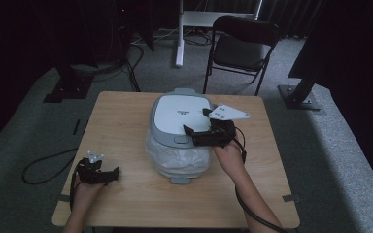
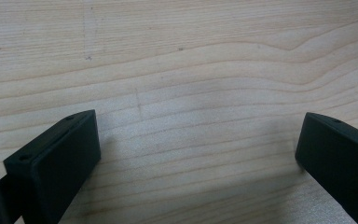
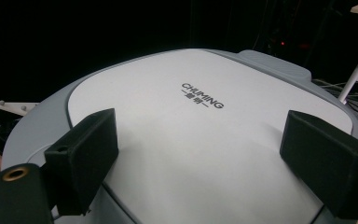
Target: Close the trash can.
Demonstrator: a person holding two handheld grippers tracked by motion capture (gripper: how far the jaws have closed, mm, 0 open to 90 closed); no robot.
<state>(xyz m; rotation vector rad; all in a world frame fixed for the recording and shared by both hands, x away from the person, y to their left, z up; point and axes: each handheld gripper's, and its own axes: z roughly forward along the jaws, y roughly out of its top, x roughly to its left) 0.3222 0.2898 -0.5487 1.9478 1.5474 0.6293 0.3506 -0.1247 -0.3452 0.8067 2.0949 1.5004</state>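
Rice cooker [image 1: 182, 131], mid-bench: your right claw [image 1: 190, 134], jaws spread and empty, hovers at its lid's front edge near the latch, while your left claw [image 1: 110, 173], also released, rests well aside.

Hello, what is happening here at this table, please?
A person works at a wooden table with a handheld gripper in each hand. The right gripper is at the front edge of the lid of a grey and white bin lined with a plastic bag; its jaws are open, one on each side over the lid. The left gripper rests on the table, apart from the bin, jaws open and holding nothing. Whether the lid is being pressed cannot be told.
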